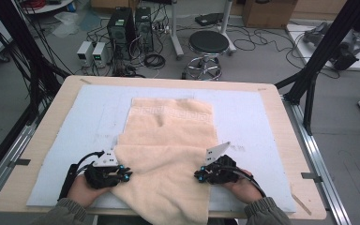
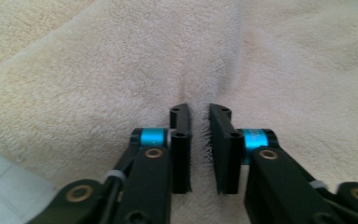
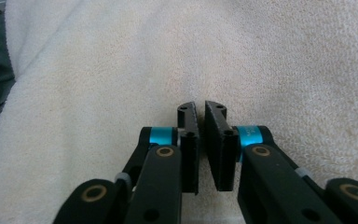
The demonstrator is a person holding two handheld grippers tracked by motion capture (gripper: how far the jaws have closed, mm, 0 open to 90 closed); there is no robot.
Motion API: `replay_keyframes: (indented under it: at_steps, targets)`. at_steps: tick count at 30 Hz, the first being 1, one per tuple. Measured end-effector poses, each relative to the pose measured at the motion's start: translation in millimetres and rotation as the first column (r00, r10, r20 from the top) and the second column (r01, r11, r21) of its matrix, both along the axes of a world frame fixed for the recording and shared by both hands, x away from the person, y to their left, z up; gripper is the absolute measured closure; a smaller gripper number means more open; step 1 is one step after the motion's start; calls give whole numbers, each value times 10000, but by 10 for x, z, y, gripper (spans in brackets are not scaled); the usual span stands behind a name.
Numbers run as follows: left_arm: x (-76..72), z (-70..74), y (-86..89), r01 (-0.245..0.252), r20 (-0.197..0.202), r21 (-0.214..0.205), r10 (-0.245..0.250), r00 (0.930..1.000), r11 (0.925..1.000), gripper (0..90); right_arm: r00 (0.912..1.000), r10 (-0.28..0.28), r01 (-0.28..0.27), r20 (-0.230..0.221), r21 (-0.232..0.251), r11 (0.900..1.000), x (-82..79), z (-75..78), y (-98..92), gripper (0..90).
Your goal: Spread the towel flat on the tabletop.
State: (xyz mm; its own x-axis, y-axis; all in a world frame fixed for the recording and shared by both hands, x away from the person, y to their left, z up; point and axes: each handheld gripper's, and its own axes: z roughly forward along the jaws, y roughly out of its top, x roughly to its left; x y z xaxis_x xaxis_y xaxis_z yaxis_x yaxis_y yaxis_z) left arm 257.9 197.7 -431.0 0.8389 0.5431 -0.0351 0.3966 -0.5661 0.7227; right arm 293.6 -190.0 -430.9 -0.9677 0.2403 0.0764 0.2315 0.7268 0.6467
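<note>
On the desk (image 1: pixel 281 122) a cream towel (image 1: pixel 168 140) lies spread, its near end hanging over the edge toward us. We've got the left hand-held gripper (image 1: pixel 124 172) clenched on a pinch of the towel's left side and the right hand-held gripper (image 1: pixel 200 176) clenched on its right side. Gripping both sides level like this should, we reckon, keep the cloth square for a fold.

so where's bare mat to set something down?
Free: the blue mat right of the towel, the strip left of it, and the band behind it. Crowded: the near edge, where left gripper and right gripper pinch the towel.
</note>
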Motion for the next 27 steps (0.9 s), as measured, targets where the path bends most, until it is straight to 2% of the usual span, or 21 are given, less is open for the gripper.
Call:
replay_keyframes:
  at_steps: [3, 5, 6, 8, 10, 11, 13, 15, 19, 20, 22, 25, 27]
  targets:
    - [-124, 73, 15, 222, -160, -202, -226, 9996, 9995, 827, 9999, 156, -156, -68, 50, 9999, -66, 43, -21, 856]
    - [-253, 146, 39, 380, -466, -719, -414, 9981, 9967, 833, 9994, 358, -358, 9, 234, 9991, -160, 96, -51, 856]
    - [-335, 194, 55, 436, -545, -1040, -495, 9973, 9936, 834, 9988, 487, -490, 111, 332, 9982, -227, 133, -72, 856]
    - [-525, 292, 79, 691, -455, -1569, -771, 9960, 9852, 834, 9963, 861, -862, 40, 732, 9936, -380, 222, -123, 853]
    - [-683, 385, 100, 956, -254, -2005, -1027, 9944, 9750, 819, 9915, 1240, -1281, 400, 1255, 9838, -543, 327, -180, 804]
    - [-729, 426, 105, 989, -122, -2165, -1040, 9945, 9713, 772, 9917, 1160, -1228, 553, 1429, 9821, -602, 379, -214, 773]
    - [-741, 480, 117, 852, 99, -2150, -851, 9963, 9729, 642, 9934, 826, -944, 790, 1602, 9826, -628, 461, -275, 732]
    - [-663, 475, 130, 601, 308, -2007, -550, 9980, 9778, 586, 9936, 411, -562, 1049, 1452, 9878, -568, 488, -306, 693]
    - [-399, 326, 154, 115, 390, -1675, -51, 9992, 9858, 551, 9945, -63, -76, 1045, 1318, 9912, -338, 370, -277, 638]
    - [-335, 278, 149, 76, 343, -1521, -24, 9994, 9883, 540, 9954, -269, 150, 923, 1279, 9917, -272, 312, -270, 634]
    - [-240, 183, 126, 55, 294, -1054, -24, 9996, 9944, 536, 9981, -501, 456, 358, 1164, 9922, -146, 189, -254, 615]
    - [-169, 50, 78, 214, 12, -331, -214, 9998, 9992, 539, 9981, -609, 602, 91, 671, 9959, -53, 47, -227, 586]
    - [-168, -20, 50, 504, -292, -79, -506, 9983, 9987, 580, 9983, -580, 579, 11, 399, 9975, -51, -23, -217, 588]
